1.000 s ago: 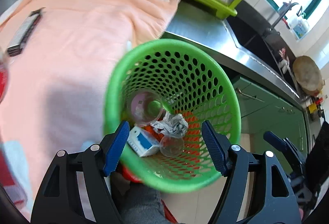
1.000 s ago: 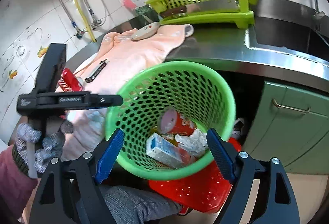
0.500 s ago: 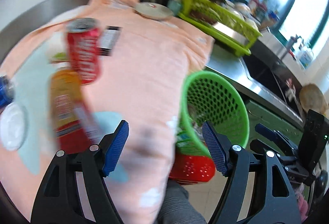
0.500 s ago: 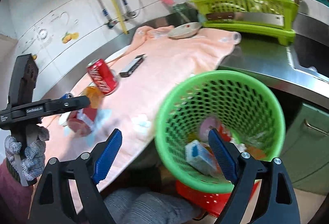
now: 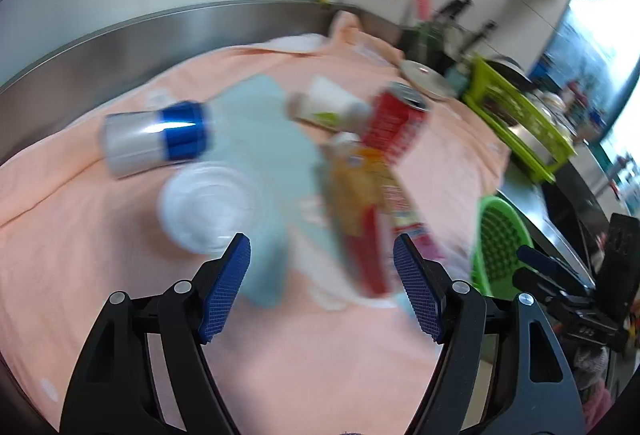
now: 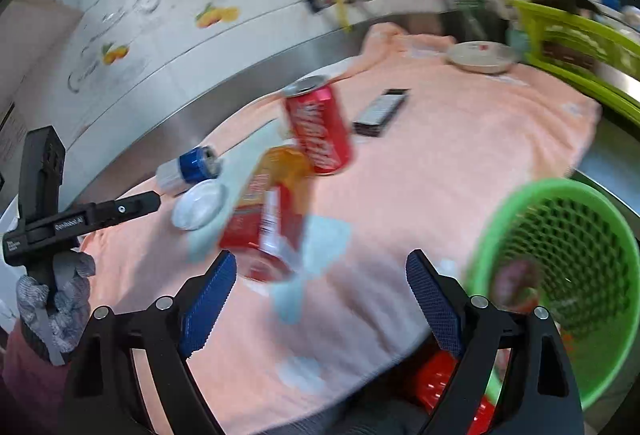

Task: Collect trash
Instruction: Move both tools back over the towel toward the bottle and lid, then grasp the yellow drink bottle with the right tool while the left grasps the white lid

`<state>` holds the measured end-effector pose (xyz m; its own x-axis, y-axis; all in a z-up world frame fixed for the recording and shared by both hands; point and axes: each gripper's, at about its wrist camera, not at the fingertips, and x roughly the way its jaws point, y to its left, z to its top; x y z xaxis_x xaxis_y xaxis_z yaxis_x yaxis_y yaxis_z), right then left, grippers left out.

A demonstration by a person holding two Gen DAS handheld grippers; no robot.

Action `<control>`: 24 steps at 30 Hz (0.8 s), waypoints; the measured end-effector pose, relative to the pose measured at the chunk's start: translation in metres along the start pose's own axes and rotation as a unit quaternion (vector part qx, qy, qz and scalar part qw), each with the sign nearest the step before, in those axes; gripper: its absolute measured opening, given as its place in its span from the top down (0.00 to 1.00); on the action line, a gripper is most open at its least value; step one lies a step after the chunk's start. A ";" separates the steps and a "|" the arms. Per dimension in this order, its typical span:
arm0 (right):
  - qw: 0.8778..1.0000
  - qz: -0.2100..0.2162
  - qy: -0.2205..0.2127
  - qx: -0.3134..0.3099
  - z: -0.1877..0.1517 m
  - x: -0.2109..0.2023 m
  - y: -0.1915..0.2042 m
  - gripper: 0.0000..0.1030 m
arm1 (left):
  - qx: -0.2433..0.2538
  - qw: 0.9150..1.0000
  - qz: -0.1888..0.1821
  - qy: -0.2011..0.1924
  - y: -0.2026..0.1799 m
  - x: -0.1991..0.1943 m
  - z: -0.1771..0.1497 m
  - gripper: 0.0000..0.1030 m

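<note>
Left hand-held gripper (image 5: 322, 287), left wrist view: blue-padded jaws stand wide apart with nothing between them, above the peach cloth-covered tabletop (image 5: 100, 235). Frame is motion-blurred. Trash still out on the cloth: a silver-and-blue drink can (image 5: 156, 139) lying on its side at 10 o'clock; a clear round plastic lid (image 5: 208, 207) just ahead of the left pad; a crumpled orange-and-red snack wrapper (image 5: 368, 211) at 1 o'clock; a red soda can (image 5: 394, 123) behind it, tilted; a white tube-like container (image 5: 328, 107) beside that, too blurred to identify. Green perforated plastic basket (image 5: 500, 239) sits off the tabletop edge at 3 o'clock.

Right hand-held gripper (image 6: 320, 299), right wrist view: jaws likewise spread, empty. The wrapper lies just beyond the left pad at 11 o'clock, the red can behind it, the lid and blue can at 10 o'clock. A dark flat rectangular object (image 6: 380, 111) lies at 12 o'clock; trash or not, cannot tell. The basket at 3 o'clock already holds some items, blurred.

Judgement: collection partly done. Several pieces binned; at least five remain on the cloth, none gripped yet.
</note>
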<state>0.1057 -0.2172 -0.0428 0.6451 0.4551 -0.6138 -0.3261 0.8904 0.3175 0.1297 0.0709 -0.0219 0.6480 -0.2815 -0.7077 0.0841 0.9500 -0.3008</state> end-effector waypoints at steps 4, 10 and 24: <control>0.999 0.013 0.027 -0.020 0.019 0.033 0.030 0.19 | -0.032 0.999 0.022 -0.003 0.035 -0.001 -0.001 0.29; 0.997 0.003 0.065 -0.029 0.041 0.078 0.048 0.19 | -0.064 0.997 0.045 -0.002 0.074 0.004 -0.001 0.29; 0.988 -0.040 0.147 -0.006 0.059 0.152 0.053 0.29 | -0.078 0.995 0.060 0.022 0.103 0.038 0.018 0.37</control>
<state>0.2274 -0.1014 -0.0767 0.4403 0.3633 -0.8211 -0.2912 0.9228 0.2521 0.1770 0.1605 -0.0683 0.6128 -0.1757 -0.7705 -0.1134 0.9453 -0.3058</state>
